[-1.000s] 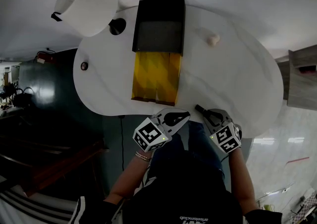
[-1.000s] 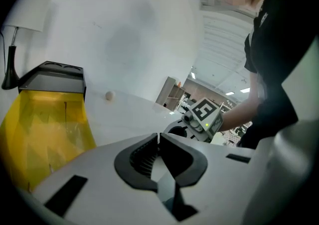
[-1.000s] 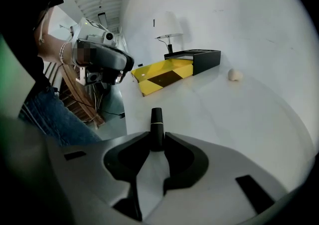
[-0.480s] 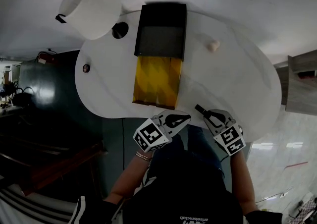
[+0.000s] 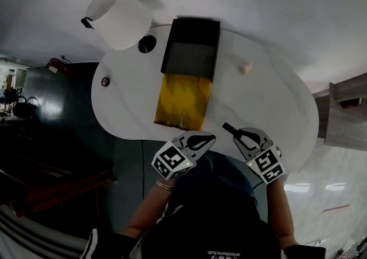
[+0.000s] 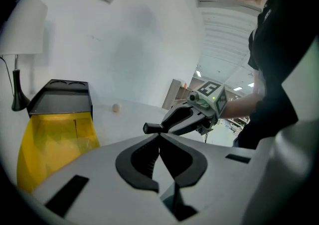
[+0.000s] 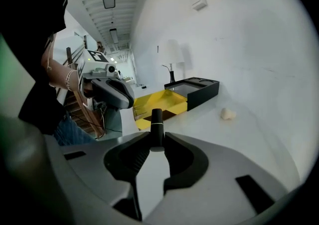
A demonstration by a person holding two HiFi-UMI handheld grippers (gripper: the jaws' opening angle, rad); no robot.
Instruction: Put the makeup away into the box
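Gripping black makeup tube (image 7: 156, 122), right hand-held gripper (image 7: 156, 143), base hidden between jaws

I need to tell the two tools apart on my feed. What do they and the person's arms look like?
The left tool and right tool look alike: pale grey shells with black curved inner linings. Each carries a white cube printed with black square markers. The person wears a dark top, with a thin bracelet on the left wrist.

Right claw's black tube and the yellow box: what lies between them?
Only bare white table between black tube and yellow box; right gripper view shows it.
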